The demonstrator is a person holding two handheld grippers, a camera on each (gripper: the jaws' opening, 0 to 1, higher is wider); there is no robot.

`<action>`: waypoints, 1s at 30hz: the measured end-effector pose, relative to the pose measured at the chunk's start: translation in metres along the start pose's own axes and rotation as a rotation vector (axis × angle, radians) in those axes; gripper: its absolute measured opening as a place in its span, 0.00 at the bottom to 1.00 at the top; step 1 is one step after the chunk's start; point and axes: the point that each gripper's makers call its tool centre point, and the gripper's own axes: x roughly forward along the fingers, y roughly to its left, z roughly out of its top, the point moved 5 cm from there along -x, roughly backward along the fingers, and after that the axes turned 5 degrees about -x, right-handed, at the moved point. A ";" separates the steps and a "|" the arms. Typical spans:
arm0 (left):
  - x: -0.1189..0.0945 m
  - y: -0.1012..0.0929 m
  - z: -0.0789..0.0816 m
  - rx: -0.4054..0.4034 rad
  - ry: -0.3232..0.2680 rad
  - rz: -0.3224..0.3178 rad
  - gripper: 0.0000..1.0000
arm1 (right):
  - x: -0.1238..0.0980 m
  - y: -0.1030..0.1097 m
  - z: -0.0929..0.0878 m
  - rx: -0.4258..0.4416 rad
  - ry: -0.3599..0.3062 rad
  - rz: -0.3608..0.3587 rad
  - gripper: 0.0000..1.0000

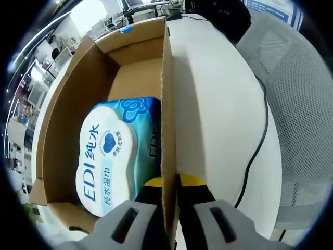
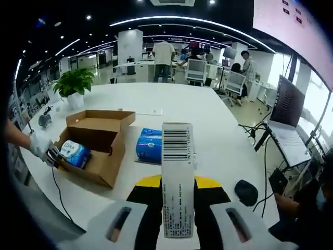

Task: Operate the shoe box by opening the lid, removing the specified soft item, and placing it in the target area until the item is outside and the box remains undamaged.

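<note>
An open brown cardboard shoe box [image 1: 135, 57] lies under my left gripper [image 1: 167, 183], whose yellow-tipped jaws are shut on the box's right-hand wall, one inside and one outside. Inside the box lies a soft blue-and-white pack of wet wipes [image 1: 112, 156]. In the right gripper view the same box [image 2: 99, 138] sits on a white table [image 2: 171, 104] with the pack [image 2: 75, 152] in it. A gloved hand holds the left gripper [image 2: 52, 153] at its near wall. My right gripper [image 2: 178, 183] is shut on a flat white barcoded panel [image 2: 177, 151] that stands upright between its jaws.
A second blue pack [image 2: 151, 146] lies on the table just right of the box. A black mouse-like object [image 2: 245, 192] sits at the near right and a black cable [image 1: 257, 151] crosses the table. A potted plant [image 2: 75, 83] stands beyond; chairs and people are farther back.
</note>
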 end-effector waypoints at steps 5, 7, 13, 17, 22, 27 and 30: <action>0.000 0.001 0.000 0.000 -0.001 0.001 0.02 | 0.011 -0.007 -0.005 0.047 0.004 0.005 0.18; 0.000 0.001 0.000 0.000 -0.001 0.000 0.02 | 0.014 -0.011 -0.009 0.035 0.021 -0.001 0.18; 0.000 0.000 0.000 -0.001 -0.001 -0.001 0.02 | 0.023 -0.023 -0.018 0.007 0.064 -0.005 0.18; 0.000 0.001 0.000 0.000 -0.001 -0.001 0.02 | 0.029 -0.028 -0.020 -0.057 0.073 -0.014 0.18; 0.000 0.001 -0.001 -0.001 -0.001 0.000 0.02 | 0.038 -0.029 -0.024 0.006 0.086 0.018 0.18; 0.000 0.001 0.000 0.001 0.000 0.001 0.02 | 0.049 -0.034 -0.022 0.025 0.111 0.038 0.18; 0.000 0.001 0.000 0.004 -0.001 -0.003 0.02 | 0.054 -0.035 -0.021 0.008 0.121 0.044 0.18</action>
